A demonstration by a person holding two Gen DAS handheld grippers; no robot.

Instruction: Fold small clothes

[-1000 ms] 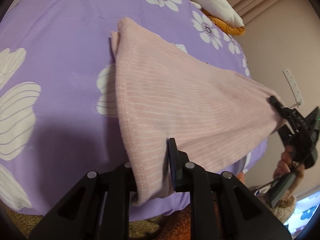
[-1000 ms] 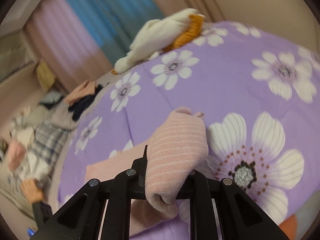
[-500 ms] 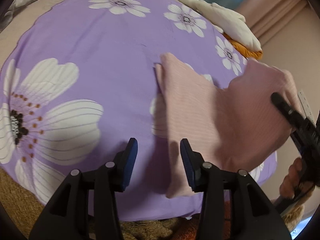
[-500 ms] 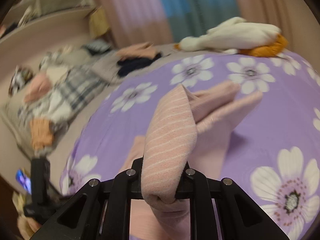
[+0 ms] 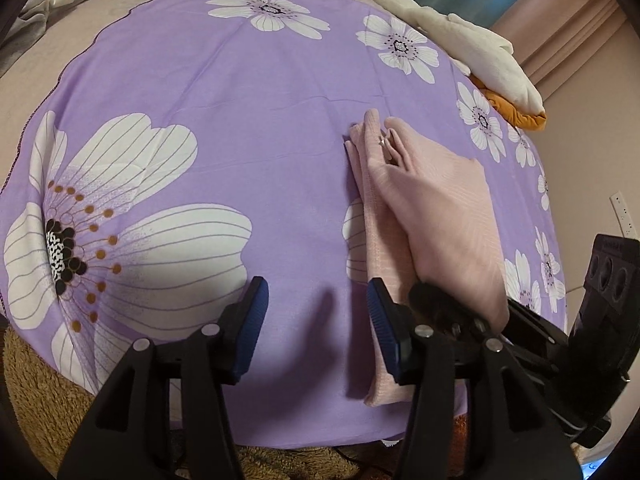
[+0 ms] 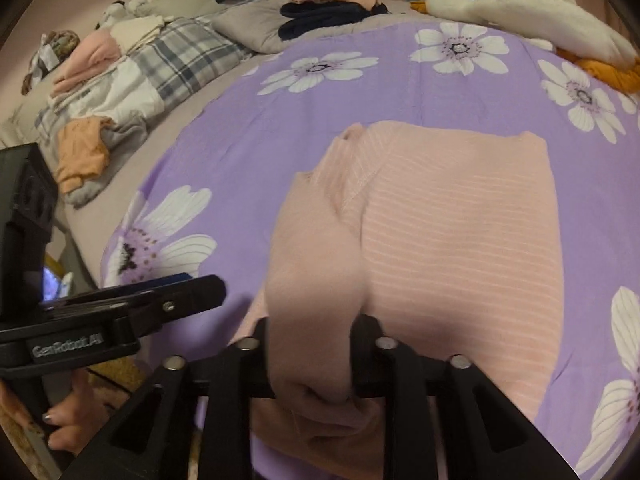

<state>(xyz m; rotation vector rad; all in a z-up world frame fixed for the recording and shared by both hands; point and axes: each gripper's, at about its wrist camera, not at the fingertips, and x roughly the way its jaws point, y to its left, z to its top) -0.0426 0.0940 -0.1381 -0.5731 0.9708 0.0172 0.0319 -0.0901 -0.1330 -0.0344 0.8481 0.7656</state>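
Note:
A pink ribbed garment lies folded lengthwise on the purple flowered sheet. My left gripper is open and empty, just left of the garment's near end, above the sheet. My right gripper is shut on a bunched fold of the pink garment and holds it over the rest of the cloth. The right gripper also shows in the left wrist view, right beside the left one. The left gripper shows at the left of the right wrist view.
A white and orange plush toy lies at the far right edge of the sheet. Piles of clothes and a plaid blanket lie on the bed beyond the sheet. A wall socket strip is on the right wall.
My left gripper let go of the garment's edge and opened. My right gripper carried its end across to the left, laying the cloth over itself in a fold.

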